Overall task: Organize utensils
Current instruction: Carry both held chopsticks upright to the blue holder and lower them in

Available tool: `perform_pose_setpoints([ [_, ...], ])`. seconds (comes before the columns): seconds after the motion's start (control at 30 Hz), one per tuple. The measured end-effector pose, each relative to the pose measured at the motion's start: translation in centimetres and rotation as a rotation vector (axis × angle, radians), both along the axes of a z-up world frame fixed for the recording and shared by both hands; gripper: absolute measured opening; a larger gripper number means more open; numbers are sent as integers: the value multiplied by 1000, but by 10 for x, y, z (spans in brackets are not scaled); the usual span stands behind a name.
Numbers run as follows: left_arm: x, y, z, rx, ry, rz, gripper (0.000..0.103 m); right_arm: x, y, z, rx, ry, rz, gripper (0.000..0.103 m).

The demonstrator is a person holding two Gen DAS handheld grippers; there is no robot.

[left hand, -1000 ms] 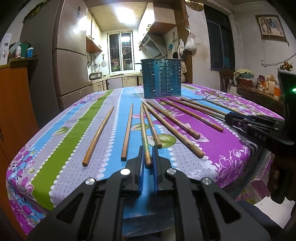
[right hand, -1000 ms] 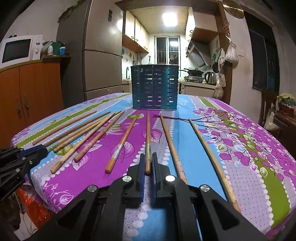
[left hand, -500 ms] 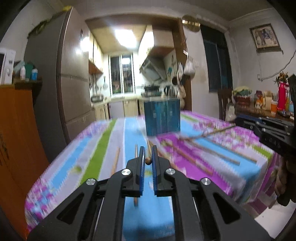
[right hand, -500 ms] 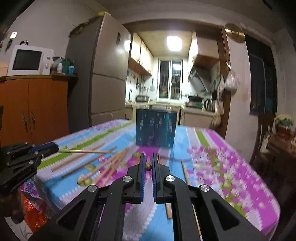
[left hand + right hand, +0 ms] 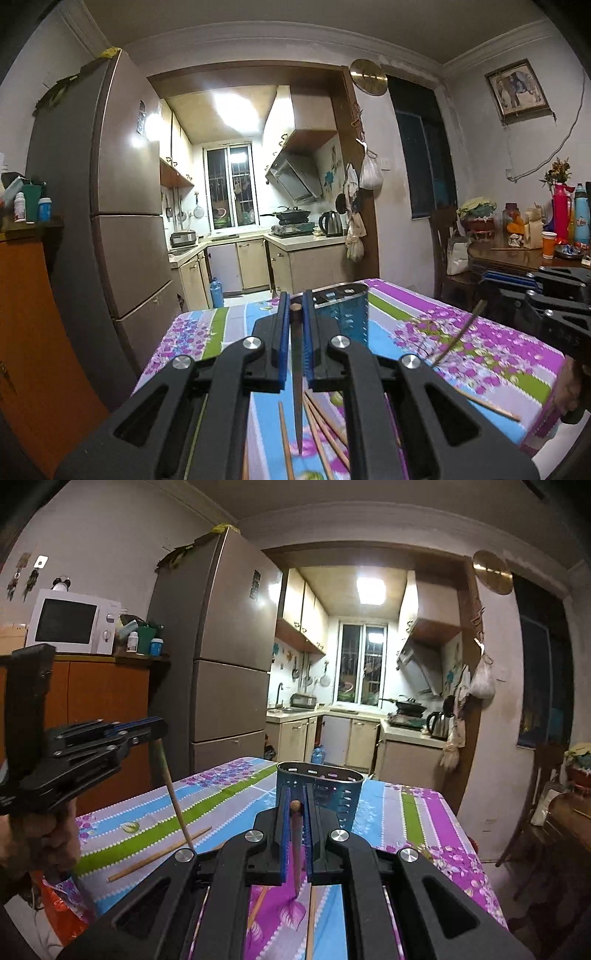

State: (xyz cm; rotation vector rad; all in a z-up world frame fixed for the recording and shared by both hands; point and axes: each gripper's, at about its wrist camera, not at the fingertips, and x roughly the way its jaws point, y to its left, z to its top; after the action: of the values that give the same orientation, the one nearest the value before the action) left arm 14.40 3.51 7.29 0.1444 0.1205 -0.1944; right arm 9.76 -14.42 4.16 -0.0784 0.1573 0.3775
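Left gripper [image 5: 294, 314]: jaws clamped on one brown chopstick [image 5: 296, 387], its butt end showing between the blue pads, the shaft hanging down under the jaws with its tip clear of the tablecloth [image 5: 491, 354].
Right gripper [image 5: 295, 806]: jaws pressed together on a second chopstick [image 5: 295, 853], rounded end at the fingertips, shaft slanting down below them.
Left hand pose: seen from the right wrist camera, a hand [image 5: 35, 840] grips the handle out to the left; the tool sits roughly level above the table's near edge, chopstick dangling tip-down.
Right hand pose: seen from the left wrist camera, the other tool juts in from the right, about level, its chopstick angled down toward the cloth.
Below the grippers: loose chopsticks [image 5: 321, 424] lie on the striped floral cloth directly beneath the left jaws; one more [image 5: 159, 854] lies left of the right gripper.
Ahead of the grippers: a blue perforated utensil holder [image 5: 325, 794] stands upright on the table just beyond both sets of fingertips, open top visible.
Beyond: a tall refrigerator [image 5: 225, 664] left of the holder, and a lit kitchen doorway straight ahead.
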Motion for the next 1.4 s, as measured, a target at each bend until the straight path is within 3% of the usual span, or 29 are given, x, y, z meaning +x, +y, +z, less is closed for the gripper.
perform_pose_setpoints([
  [0.33,34,3,34,-55,16,-23,5,45,-5,50,18,93,50,8],
  [0.93,92,-22,126,-165,-108,-7,5,124,-21,179,26,32,12,8],
  [1.2,132,-38,148,-170,-148,23,5,186,-23,191,25,51,-14,8],
  [1.4,171,-42,135,-183,-113,39,5,226,-16,174,31,96,0,8],
])
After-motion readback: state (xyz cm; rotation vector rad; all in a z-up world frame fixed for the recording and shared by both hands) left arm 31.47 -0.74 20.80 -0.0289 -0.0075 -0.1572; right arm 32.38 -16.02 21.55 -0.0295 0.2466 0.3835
